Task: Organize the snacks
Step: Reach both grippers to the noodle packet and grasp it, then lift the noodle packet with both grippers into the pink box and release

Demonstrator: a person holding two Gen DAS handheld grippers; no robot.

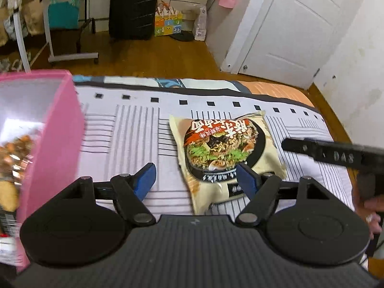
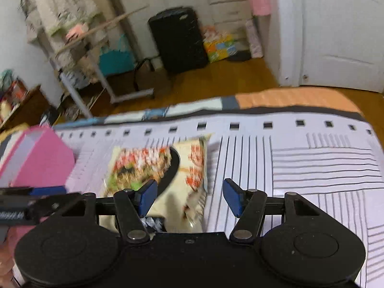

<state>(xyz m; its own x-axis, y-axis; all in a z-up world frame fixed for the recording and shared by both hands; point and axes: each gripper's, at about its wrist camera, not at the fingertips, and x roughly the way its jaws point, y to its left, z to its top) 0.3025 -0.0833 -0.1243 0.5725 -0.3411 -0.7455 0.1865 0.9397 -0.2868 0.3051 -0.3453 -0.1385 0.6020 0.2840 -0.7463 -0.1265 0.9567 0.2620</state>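
Note:
A cream instant-noodle packet [image 1: 225,148] lies flat on the striped bedsheet [image 1: 124,129]. My left gripper [image 1: 195,170] hovers open over its near left edge, the right pad above the packet and the left pad above bare sheet. The right gripper's finger [image 1: 336,153] reaches in from the right, beside the packet. In the right wrist view the packet [image 2: 156,165] is blurred. My right gripper [image 2: 189,184] is open over its near right part, nothing pressed between the pads. A pink box [image 1: 55,132] holding snack packs stands at the left, also seen as the pink box [image 2: 40,160].
The bed's far edge [image 1: 192,84] meets a wooden floor [image 1: 148,55]. Beyond stand a black suitcase [image 1: 133,7], a clothes rack [image 2: 72,48], a colourful bag [image 1: 168,21] and a white door [image 1: 295,24]. A hand [image 1: 369,213] shows at the right edge.

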